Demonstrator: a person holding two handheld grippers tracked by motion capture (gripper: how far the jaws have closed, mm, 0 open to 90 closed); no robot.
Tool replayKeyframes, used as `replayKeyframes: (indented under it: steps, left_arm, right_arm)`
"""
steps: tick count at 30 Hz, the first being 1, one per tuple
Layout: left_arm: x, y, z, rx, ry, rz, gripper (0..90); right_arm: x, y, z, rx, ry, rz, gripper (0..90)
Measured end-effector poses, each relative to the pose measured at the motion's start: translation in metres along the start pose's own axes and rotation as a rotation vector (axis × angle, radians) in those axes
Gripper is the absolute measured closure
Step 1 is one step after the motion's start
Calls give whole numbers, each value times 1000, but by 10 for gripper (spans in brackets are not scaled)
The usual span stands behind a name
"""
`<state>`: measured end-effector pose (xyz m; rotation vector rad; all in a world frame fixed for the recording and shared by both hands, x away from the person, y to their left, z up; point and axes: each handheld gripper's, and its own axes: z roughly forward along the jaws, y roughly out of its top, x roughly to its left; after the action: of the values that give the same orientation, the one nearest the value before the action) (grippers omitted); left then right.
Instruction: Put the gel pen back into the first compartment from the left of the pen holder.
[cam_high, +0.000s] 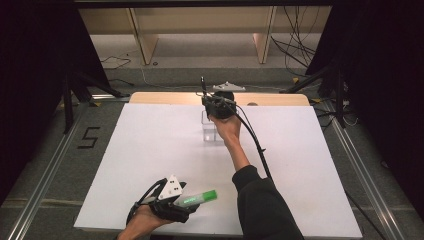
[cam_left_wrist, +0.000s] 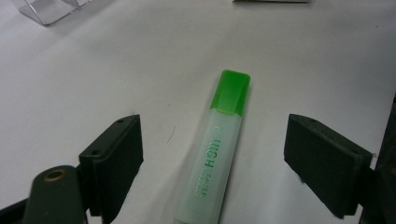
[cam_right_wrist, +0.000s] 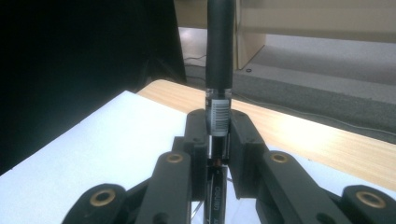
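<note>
High view: a white sheet (cam_high: 150, 150) covers the wooden table (cam_high: 165, 98), and a person's two forearms enter from the bottom edge. At about 12 o'clock on the sheet, the right gripper (cam_high: 210, 102) is held directly above a clear box-shaped holder (cam_high: 212, 131); its jaws are clamped on a black pen (cam_high: 203, 85), which stands upright with its free end rising above the gripper. That upright hold over the holder's open top suggests the pen is being put in or taken out; which of the two cannot be told. Right gripper view: the pen (cam_right_wrist: 218, 70) runs vertically between the closed jaws, a barcode label sitting just above the pads, so the grip falls near mid-barrel and keeps the pen steady.

At about 6 o'clock on the sheet, the left gripper (cam_high: 187, 205) lies low beside a green highlighter (cam_high: 197, 198). Left gripper view: the highlighter (cam_left_wrist: 217, 154) rests flat on the sheet, cap pointing away, between jaws spread wide and clear of both its sides. This released, straddling posture suits either a pickup or a set-down of the highlighter.
</note>
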<state>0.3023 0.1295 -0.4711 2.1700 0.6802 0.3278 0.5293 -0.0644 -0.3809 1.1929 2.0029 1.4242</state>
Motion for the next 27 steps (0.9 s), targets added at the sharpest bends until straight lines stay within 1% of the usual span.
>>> replayKeyframes:
  steps: [7, 10, 12, 13, 14, 15, 16, 17, 18, 19, 20, 21, 22, 23, 25, 26, 27]
  left_arm:
    - [0, 0, 0, 7, -5, 1, 193]
    - [-1, 0, 0, 6, -6, 1, 193]
    - [-1, 0, 0, 6, -5, 1, 193]
    - [0, 0, 0, 6, -5, 2, 193]
    - [-1, 0, 0, 6, -6, 0, 193]
    - [0, 0, 0, 7, -6, -1, 193]
    - [0, 0, 0, 7, -6, 0, 193]
    - [0, 0, 0, 7, -6, 0, 193]
    - [0, 0, 0, 9, -6, 3, 193]
    - [0, 0, 1, 7, -6, 1, 193]
    - [0, 0, 1, 7, -1, 6, 193]
    - [0, 0, 1, 10, -2, 10, 193]
    - [0, 0, 1, 11, -2, 9, 193]
    - [-1, 0, 1, 10, -4, 4, 193]
    - [0, 0, 1, 11, -3, 9, 193]
    - [-1, 0, 2, 14, -1, 10, 193]
    - [-1, 0, 2, 14, -1, 10, 193]
  right_arm:
    - [-3, -3, 2, 14, -11, 7, 796]
    - [-3, -4, 3, 19, -11, -1, 794]
    - [-3, -5, 4, 32, -17, -1, 792]
    - [-3, -5, 5, 48, -32, 7, 696]
    - [-3, -5, 4, 53, -20, 24, 621]
    - [-3, -4, 3, 50, -5, 38, 597]
    - [-3, -4, 3, 50, -5, 38, 597]
    - [-3, -2, 1, 45, -3, 36, 591]
    - [-1, 2, -5, 29, -7, 13, 575]
    - [-1, 2, -5, 29, -7, 13, 575]
    - [-2, 7, -13, 12, 0, 11, 560]
    - [-2, 7, -13, 12, 0, 11, 560]
    - [-1, 9, -17, 6, 9, 12, 559]
    - [-1, 10, -21, 2, 16, 4, 554]
    - [2, 12, -29, 7, 30, -21, 532]
    - [3, 13, -37, 10, 66, -32, 507]
    - [3, 13, -37, 10, 66, -32, 507]
